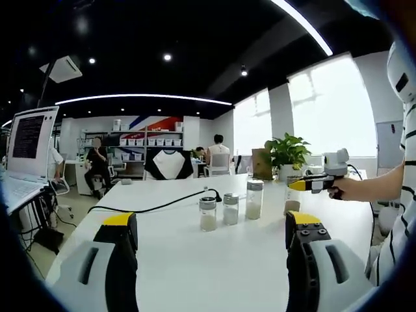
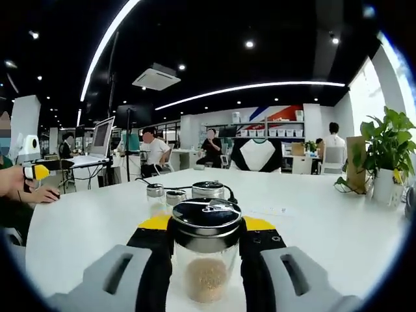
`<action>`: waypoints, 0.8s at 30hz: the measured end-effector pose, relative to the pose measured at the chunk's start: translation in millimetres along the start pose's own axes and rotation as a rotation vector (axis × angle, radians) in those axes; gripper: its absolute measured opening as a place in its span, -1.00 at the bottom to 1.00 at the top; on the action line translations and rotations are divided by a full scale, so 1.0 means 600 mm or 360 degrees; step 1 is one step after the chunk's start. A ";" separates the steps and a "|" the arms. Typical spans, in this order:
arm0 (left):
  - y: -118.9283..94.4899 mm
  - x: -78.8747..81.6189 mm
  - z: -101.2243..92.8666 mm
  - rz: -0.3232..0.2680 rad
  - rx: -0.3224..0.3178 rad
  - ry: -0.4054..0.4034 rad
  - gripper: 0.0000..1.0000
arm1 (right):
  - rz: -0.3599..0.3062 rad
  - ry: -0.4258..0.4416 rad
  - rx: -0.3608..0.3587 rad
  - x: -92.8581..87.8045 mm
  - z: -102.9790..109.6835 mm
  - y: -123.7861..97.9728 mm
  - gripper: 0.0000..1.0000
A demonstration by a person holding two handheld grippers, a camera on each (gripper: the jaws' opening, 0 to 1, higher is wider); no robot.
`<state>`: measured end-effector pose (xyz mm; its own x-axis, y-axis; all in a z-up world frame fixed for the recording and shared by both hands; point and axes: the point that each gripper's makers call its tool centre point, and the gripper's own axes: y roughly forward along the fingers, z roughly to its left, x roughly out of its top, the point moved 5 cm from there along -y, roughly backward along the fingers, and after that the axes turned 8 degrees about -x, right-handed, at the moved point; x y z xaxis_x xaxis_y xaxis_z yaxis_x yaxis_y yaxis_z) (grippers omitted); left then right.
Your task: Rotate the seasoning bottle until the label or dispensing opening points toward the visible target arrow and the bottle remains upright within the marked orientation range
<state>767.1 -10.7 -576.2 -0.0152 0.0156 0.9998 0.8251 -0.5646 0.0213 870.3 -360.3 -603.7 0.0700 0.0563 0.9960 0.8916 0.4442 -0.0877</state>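
The fingers of my right gripper [image 2: 207, 244] are clamped on the seasoning bottle [image 2: 207, 250], one yellow-tipped finger on each side of its glass wall just under the dark metal lid [image 2: 207, 218]; I judge that grip is taken high and level so the bottle can turn about its own axis without tipping. The bottle stands upright on the white surface [image 2: 312, 227], with a little brownish seasoning at its bottom. Beyond it sit three more jars [image 2: 174, 193] near a black cable. The fingers of my left gripper [image 1: 211, 237] stand wide apart and hold nothing, hanging back from the bottle, probably to leave room for the turn. From that side I see the right gripper [image 1: 312, 183] in the person's hand, to the right of the jars [image 1: 231, 208], with a potted plant [image 1: 286, 153] behind. I can read no label or brand on the bottle, and I cannot make out any target arrow. A laptop [image 1: 29, 153] far left shows text too small to read.
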 end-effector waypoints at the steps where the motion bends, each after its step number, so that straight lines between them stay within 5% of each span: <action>1: 0.001 -0.001 -0.001 0.0006 -0.0004 0.0001 1.00 | 0.0001 0.0004 0.0002 0.000 0.001 -0.002 -0.25; 24: 0.007 -0.007 -0.008 0.0024 -0.0032 -0.0002 0.99 | 0.0007 -0.0015 0.0101 -0.021 0.032 -0.040 -0.25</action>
<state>767.7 -17.3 -580.1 -0.0020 0.0082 1.0000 0.8137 -0.5813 0.0064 839.3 -354.6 -614.6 0.0691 0.0667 0.9954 0.8612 0.4997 -0.0932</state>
